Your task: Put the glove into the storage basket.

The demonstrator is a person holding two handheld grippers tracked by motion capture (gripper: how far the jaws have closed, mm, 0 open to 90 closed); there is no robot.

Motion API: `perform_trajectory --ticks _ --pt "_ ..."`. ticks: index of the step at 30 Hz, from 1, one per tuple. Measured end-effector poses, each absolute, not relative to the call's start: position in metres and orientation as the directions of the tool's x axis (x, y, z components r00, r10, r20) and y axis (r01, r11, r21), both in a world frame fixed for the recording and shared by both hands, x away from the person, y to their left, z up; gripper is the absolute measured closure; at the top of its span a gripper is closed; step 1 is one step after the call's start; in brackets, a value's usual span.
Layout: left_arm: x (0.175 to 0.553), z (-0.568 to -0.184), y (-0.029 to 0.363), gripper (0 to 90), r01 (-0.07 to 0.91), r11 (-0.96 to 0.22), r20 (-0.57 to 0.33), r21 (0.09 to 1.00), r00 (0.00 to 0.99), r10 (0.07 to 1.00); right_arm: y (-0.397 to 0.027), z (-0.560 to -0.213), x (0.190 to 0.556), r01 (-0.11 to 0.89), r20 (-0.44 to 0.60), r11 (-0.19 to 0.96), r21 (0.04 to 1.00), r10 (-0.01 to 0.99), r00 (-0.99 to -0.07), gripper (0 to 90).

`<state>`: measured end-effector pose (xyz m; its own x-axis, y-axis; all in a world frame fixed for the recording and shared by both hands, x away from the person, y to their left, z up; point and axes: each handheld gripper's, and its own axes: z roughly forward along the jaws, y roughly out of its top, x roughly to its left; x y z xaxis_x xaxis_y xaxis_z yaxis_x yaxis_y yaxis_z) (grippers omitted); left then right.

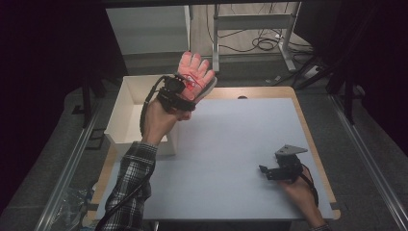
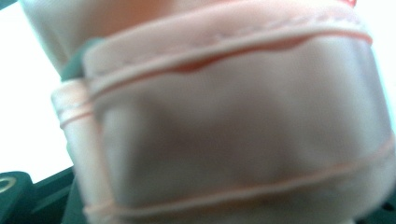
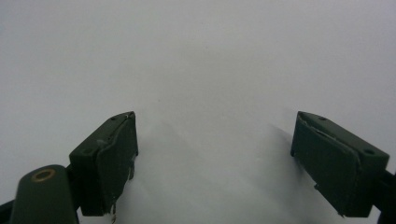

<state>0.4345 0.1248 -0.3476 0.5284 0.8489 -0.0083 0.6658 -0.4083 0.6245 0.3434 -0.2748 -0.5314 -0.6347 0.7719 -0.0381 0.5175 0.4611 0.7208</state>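
A pink glove (image 1: 196,71) with its fingers pointing up is held in the air over the table's far left corner. My left gripper (image 1: 186,87) is shut on its cuff end. In the left gripper view the glove's pale pink fabric (image 2: 233,121) with stitched seams sits blurred and very close to the lens, hiding the jaws. My right gripper (image 1: 263,170) rests low over the white table sheet (image 1: 226,144) at the near right. Its jaws stand wide apart with nothing between them, and my right gripper (image 3: 215,140) has only bare white surface beneath it.
An open white box (image 1: 126,113) stands at the table's left edge, just beside and below the raised left hand. The wooden table edge (image 1: 315,144) borders the sheet on the right. Metal frame legs and cables (image 1: 262,41) lie on the floor beyond the table.
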Motion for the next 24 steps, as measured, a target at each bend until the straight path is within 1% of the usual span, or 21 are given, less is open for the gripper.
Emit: perform_trajectory --ticks 13,24 --pt "0.436 -0.343 0.172 42.0 0.704 -0.324 -0.019 0.632 0.432 0.902 -0.275 -0.531 0.343 0.516 -0.040 0.462 0.722 0.772 -0.635 15.0" --pt "0.436 -0.349 0.199 42.0 0.728 -0.266 -0.029 0.632 0.365 0.931 -0.275 -0.531 0.343 0.515 -0.041 0.462 0.722 0.772 -0.635 15.0"
